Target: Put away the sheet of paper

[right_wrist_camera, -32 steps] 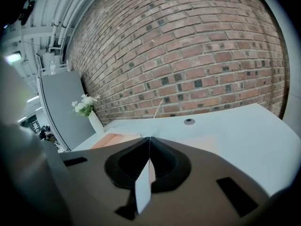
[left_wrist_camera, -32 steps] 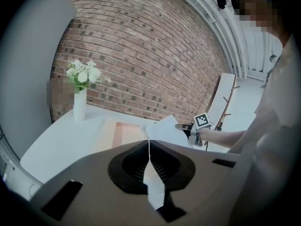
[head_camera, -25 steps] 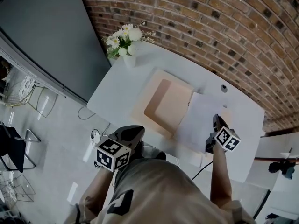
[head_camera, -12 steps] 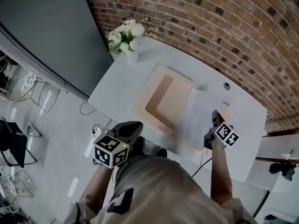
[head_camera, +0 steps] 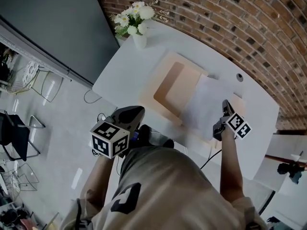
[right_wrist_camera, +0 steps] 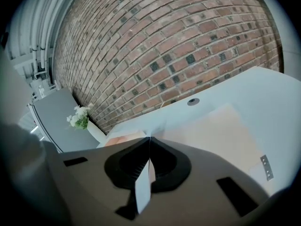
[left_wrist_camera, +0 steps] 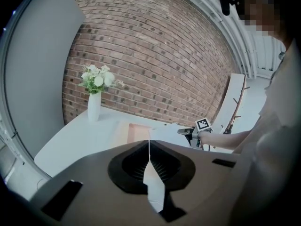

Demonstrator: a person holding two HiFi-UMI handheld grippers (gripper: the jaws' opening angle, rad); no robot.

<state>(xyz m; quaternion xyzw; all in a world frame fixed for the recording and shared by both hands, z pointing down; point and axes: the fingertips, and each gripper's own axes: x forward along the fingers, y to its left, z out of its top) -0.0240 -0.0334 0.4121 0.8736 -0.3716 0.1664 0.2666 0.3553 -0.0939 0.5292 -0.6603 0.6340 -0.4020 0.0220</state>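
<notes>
The sheet of paper (head_camera: 205,103) is white and spreads over the right half of an open beige folder (head_camera: 173,86), near the middle of the table. Its right edge meets the tips of the right gripper (head_camera: 224,104). In the right gripper view the jaws are pressed together on that edge, and the sheet runs out from the tips toward the far left. Whether the rest of the sheet lies flat on the folder or is slightly lifted cannot be told. The folder's right flap shows as a pale tan surface on the right of that view.

The folder lies on a white table (head_camera: 123,78) with rounded corners. Its left half has a darker tan rectangle set inside a paler border. A small round hole (head_camera: 240,77) sits in the tabletop just beyond the sheet, on the far right. At the table's far left corner stands a white vase of white flowers (head_camera: 137,27), against the brick wall (head_camera: 230,18).

The left gripper (head_camera: 138,112) is well apart from the sheet, off the near left edge of the table and close to the person's torso (head_camera: 163,190). Its own view shows its jaws clenched tip to tip with nothing between them. A grey panel (head_camera: 48,18) stands to the left of the table.
</notes>
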